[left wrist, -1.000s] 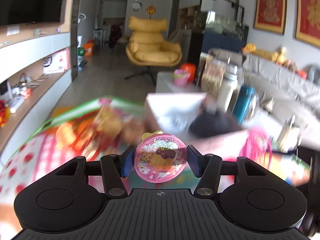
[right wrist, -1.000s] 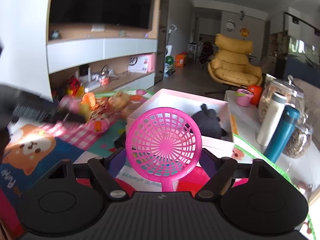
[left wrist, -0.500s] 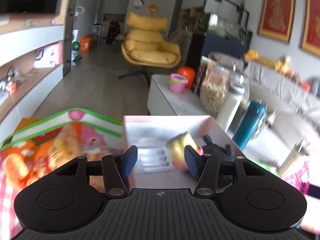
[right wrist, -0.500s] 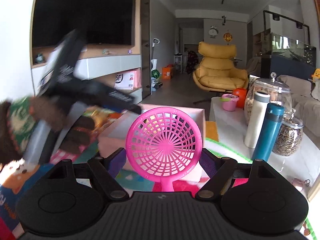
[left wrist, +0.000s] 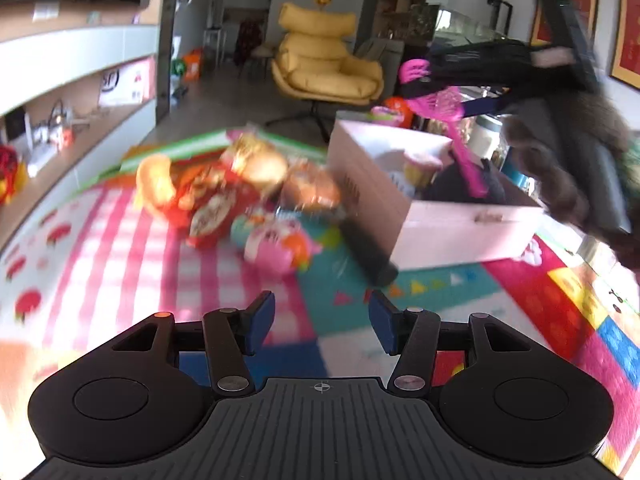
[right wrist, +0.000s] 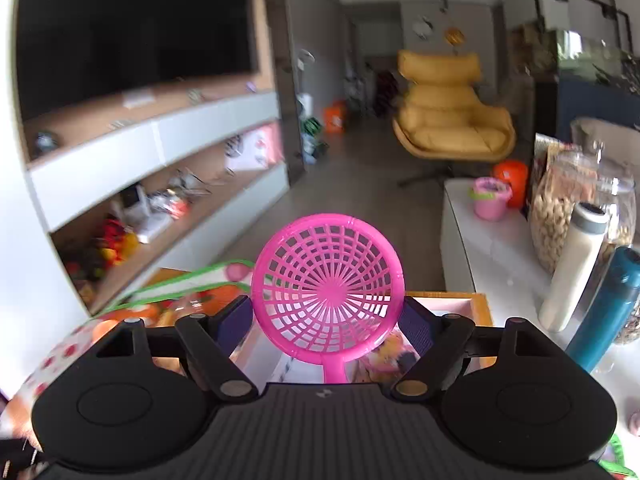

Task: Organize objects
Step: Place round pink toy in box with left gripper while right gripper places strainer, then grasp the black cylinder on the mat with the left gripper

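Note:
My left gripper (left wrist: pixel 321 322) is open and empty, low over the colourful play mat (left wrist: pixel 120 248). A blurred pile of toys (left wrist: pixel 240 192) lies ahead of it, left of the pink box (left wrist: pixel 448 224). A black toy (left wrist: pixel 448 184) and a pink-and-yellow round toy (left wrist: pixel 420 166) lie in the box. My right gripper (right wrist: pixel 326 322) is shut on a pink plastic strainer (right wrist: pixel 326 284) and hangs above the box (right wrist: pixel 452 306). The left wrist view shows the strainer (left wrist: pixel 452 116) over the box.
A white low table (right wrist: pixel 492 248) at right carries glass jars (right wrist: pixel 560 208), a white bottle (right wrist: pixel 576 264), a teal bottle (right wrist: pixel 604 312) and a pink cup (right wrist: pixel 490 198). Shelves (right wrist: pixel 160 200) run along the left wall. A yellow armchair (left wrist: pixel 324 68) stands behind.
My left gripper let the pink round toy drop into the box, then pulled back and left over the mat. My right gripper carried the strainer forward over the box.

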A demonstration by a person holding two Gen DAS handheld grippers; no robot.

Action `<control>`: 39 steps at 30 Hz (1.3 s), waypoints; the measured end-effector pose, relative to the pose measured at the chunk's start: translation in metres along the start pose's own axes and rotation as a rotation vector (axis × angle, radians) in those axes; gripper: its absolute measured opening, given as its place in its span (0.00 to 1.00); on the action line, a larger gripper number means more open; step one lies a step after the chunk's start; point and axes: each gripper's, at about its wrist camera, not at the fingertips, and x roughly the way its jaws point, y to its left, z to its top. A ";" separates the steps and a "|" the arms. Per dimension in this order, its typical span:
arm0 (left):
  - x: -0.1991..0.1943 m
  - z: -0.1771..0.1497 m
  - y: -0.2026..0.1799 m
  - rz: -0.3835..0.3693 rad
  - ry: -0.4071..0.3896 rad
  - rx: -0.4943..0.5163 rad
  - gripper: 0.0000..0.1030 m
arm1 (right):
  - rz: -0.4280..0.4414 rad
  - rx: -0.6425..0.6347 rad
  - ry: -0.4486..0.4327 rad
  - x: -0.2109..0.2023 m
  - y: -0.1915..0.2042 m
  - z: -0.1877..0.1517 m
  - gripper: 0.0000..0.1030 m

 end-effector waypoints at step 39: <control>0.070 0.012 -0.058 0.066 0.036 0.123 0.29 | 0.004 0.052 -0.068 -0.089 -0.023 -0.162 1.00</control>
